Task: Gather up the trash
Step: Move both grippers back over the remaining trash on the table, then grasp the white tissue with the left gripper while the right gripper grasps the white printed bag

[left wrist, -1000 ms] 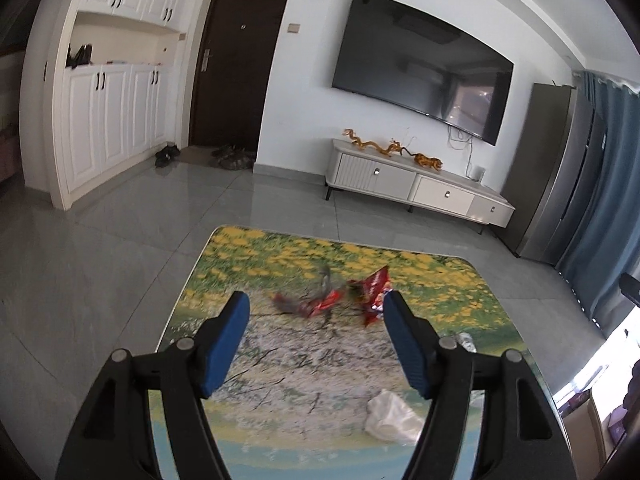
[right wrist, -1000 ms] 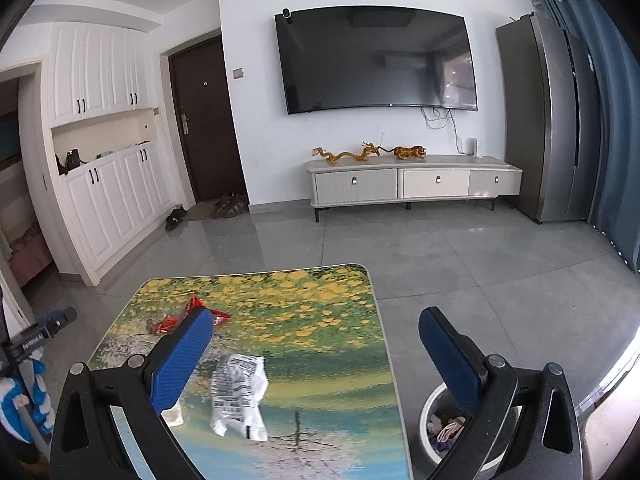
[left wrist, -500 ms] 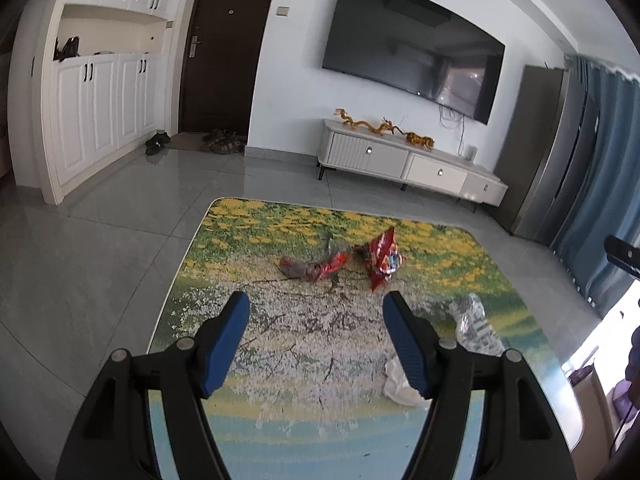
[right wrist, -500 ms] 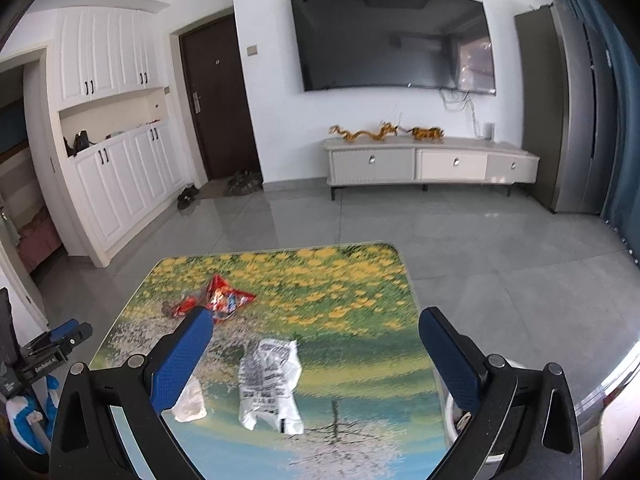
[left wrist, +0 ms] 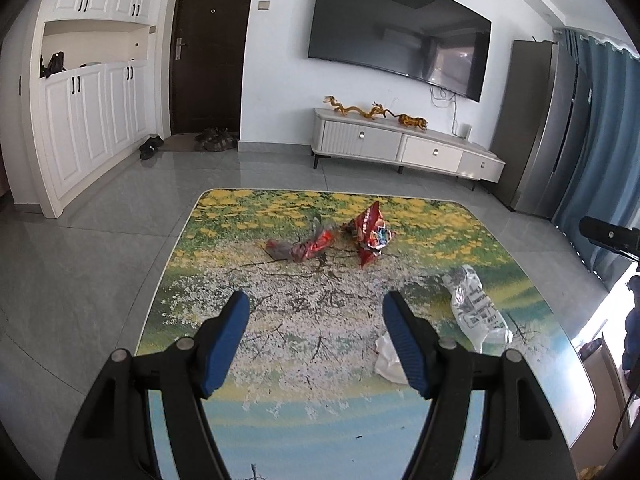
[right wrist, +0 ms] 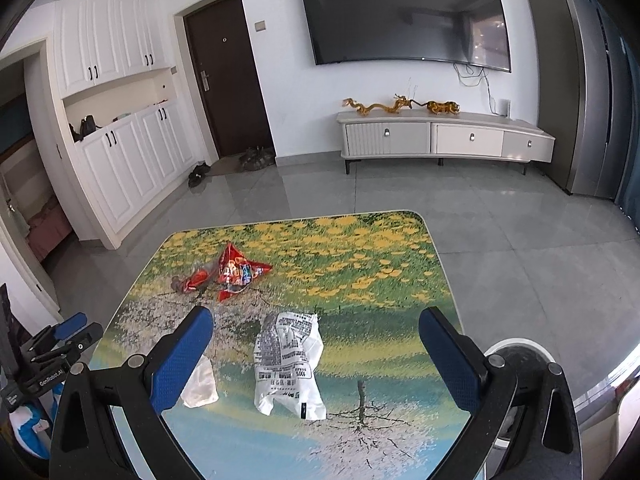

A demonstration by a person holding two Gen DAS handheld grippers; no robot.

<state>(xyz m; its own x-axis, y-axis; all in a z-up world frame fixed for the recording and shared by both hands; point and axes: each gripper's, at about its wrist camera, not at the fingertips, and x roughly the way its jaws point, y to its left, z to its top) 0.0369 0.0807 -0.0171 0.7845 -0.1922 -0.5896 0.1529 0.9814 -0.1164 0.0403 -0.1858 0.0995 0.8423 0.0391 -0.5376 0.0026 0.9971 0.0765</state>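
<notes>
In the left wrist view, the left tongs (left wrist: 316, 314) are wide apart and hold nothing. They hang over the counter with the flower-and-tree picture on top (left wrist: 248, 248). Ahead of them lie a twisted red and silver wrapper (left wrist: 300, 246) and a crumpled red snack bag (left wrist: 370, 234), close together near the middle of the counter. The red bag is long from its far tip to its near tip, leaning a bit. A good way to do this step, I think, is to go down slowly and close across the thin side of a wrapper. In the right wrist view, the right tongs (right wrist: 316, 336) are wide too, and empty. Between them lies a white plastic bag with black print (right wrist: 288, 360), long toward the camera. A small white crumpled paper (right wrist: 200, 384) sits just beside it. A round white bin (right wrist: 516, 364) stands on the floor at the right.
</notes>
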